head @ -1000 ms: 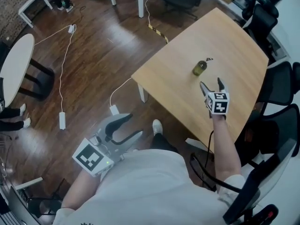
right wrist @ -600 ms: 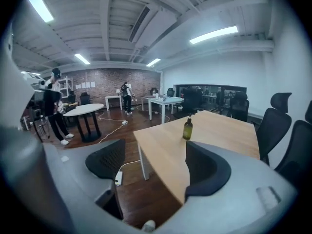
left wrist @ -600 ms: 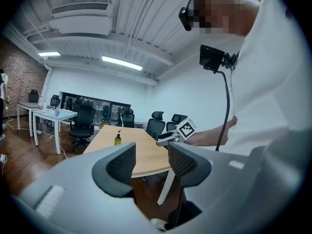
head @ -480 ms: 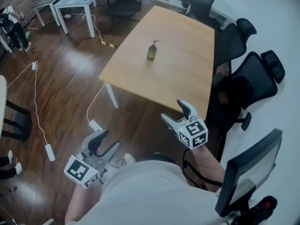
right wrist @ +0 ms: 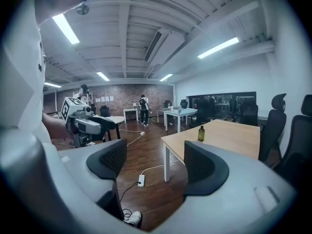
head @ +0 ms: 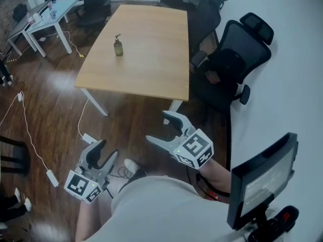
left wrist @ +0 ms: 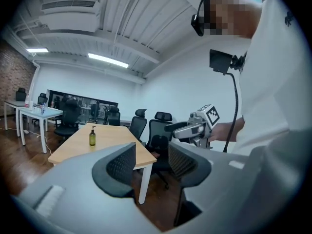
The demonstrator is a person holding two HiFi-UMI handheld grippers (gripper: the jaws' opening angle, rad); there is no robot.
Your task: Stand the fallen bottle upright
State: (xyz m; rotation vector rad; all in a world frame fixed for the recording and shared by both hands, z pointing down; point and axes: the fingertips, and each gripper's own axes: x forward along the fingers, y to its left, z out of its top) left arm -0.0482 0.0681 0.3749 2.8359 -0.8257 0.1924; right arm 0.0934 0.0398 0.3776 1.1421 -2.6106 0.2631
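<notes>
Small olive-green bottle point(head: 118, 47) with a dark pump top, standing upright on a pale, smooth wooden table point(head: 151, 69), near the table's left edge in the head view. The table is rectangular with white legs and stands on a glossy floor point(head: 45, 100) of dark planks. Black office chairs point(head: 229, 59) with curved headrests crowd the table's right side. A dark flat monitor point(head: 262, 175) sits at the lower right.

Both grippers are held low, close to the person's body and well apart from the table and the bottle. The left gripper point(head: 107, 149) is grey moulded plastic with curved fingers and a cube of square black-and-white markers; its jaws stand apart with nothing between them. Its black pads point(left wrist: 122, 165) have a fine ribbed, rubbery texture. The right gripper point(head: 157, 126) has the same build, and its jaws are spread wide and empty.

In the left gripper view the bottle appears far off on the table, to the left of the left jaw. In the right gripper view it appears in the distance, just above the top of the right-hand jaw
</notes>
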